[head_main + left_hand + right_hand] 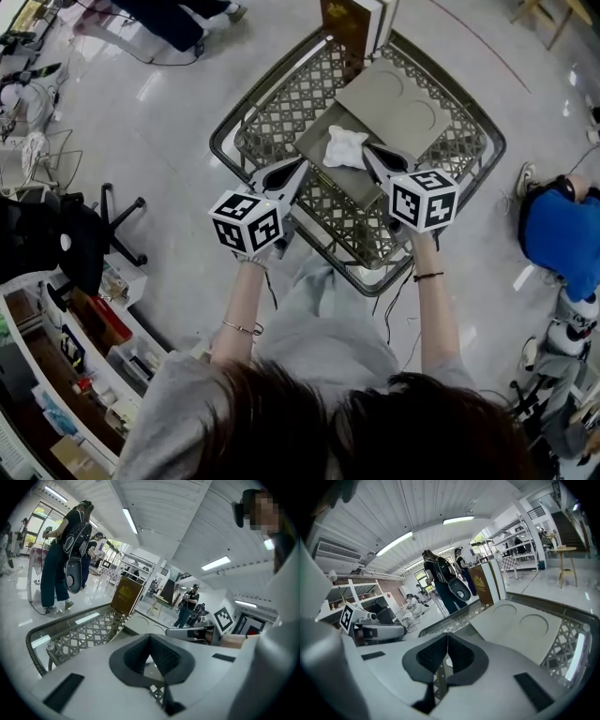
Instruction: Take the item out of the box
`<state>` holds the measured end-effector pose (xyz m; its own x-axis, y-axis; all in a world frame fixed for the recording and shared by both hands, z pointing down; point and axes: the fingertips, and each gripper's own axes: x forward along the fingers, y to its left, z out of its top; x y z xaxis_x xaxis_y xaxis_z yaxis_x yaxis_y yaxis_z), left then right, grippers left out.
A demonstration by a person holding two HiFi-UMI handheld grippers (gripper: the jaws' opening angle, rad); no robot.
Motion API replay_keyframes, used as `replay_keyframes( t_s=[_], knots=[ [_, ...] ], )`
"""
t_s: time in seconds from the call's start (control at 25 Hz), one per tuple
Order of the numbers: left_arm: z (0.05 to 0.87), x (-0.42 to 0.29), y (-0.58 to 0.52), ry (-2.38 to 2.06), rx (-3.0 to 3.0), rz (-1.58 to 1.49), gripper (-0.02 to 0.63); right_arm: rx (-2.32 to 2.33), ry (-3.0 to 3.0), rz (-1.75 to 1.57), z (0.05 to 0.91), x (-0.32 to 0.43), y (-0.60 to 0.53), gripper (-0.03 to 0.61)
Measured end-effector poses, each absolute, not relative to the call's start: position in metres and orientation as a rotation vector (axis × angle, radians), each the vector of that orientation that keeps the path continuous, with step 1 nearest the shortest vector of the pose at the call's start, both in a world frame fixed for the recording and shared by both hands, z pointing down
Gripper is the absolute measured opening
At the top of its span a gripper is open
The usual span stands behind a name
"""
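Note:
An open grey box [317, 134] lies on a lattice-topped table [272, 112]. Its lid [405, 101], with two round hollows, is folded back to the right. A crumpled white item [345, 147] rests in the box. My left gripper [304, 166] points at the item from the left, its tips just short of it, jaws shut and empty. On the other side my right gripper [368, 153] sits with its tips beside the item's right edge, also shut with nothing between them. The lid [525, 625] fills the right gripper view ahead of the shut jaws [447, 637]. The item is hidden in both gripper views.
A brown upright box [349, 21] stands at the table's far edge. A black office chair [98, 234] and shelves [66, 366] are at the left. A person in blue [561, 234] crouches at the right; people stand beyond the table [61, 555].

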<state>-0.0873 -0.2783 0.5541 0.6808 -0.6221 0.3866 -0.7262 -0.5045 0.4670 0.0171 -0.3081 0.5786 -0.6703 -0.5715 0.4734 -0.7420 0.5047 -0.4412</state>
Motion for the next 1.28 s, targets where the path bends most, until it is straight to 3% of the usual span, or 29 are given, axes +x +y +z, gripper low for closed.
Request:
replay_keyframes(
  t_s=[0.24, 0.36, 1.0, 1.28],
  knots=[
    [0.574, -0.086, -0.284, -1.019, 2.247, 0.222, 0.017, 1.113, -2.406, 1.044, 0.617, 0.017, -0.31, 0.026],
    [0.583, -0.085, -0.287, -1.018, 2.23, 0.22, 0.017, 1.105, -2.366, 1.085, 0.634, 0.017, -0.312, 0.09],
    [0.605, -0.068, -0.297, -0.99, 2.186, 0.191, 0.017, 1.126, -2.151, 1.145, 0.676, 0.018, -0.329, 0.175],
    [0.612, -0.068, -0.295, -0.985, 2.166, 0.189, 0.017, 1.093, -1.994, 1.17, 0.693, 0.015, -0.332, 0.179]
  ],
)
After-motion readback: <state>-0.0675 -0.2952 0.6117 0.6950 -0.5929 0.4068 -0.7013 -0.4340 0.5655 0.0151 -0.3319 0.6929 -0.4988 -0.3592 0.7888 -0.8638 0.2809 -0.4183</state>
